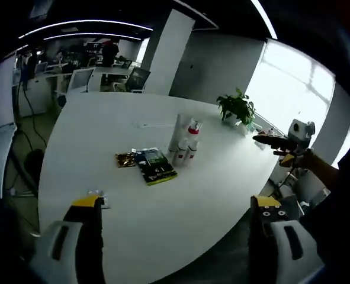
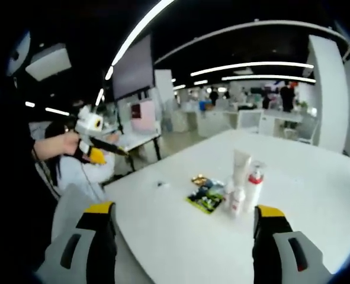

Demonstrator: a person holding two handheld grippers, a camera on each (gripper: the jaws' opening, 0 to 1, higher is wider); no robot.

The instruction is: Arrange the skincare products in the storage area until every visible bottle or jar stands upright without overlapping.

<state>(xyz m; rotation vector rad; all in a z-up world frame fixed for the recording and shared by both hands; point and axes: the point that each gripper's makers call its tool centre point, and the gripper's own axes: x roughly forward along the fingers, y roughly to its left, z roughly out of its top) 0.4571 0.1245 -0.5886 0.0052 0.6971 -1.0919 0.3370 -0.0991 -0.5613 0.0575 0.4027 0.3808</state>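
A large white table (image 1: 163, 219) carries everything, and I use it as the landmark. Near the middle of the table a small group of skincare bottles (image 1: 185, 144) stands upright, close together: a tall white tube (image 2: 240, 164), a bottle with a red cap (image 2: 255, 186) and two smaller white bottles in front of them. Whether they touch each other I cannot tell. Just beside the bottles, flat on the table, lies a dark packet with a yellow-green edge (image 1: 154, 165), and next to it a small golden sachet (image 1: 125, 159). At the far edge of the table stands a green plant in a white pot (image 1: 236, 108).

The left gripper (image 1: 180, 204) is above the near edge of the table, its jaws wide apart and holding nothing. The right gripper (image 2: 183, 216) is also above the table edge, jaws wide apart and empty.
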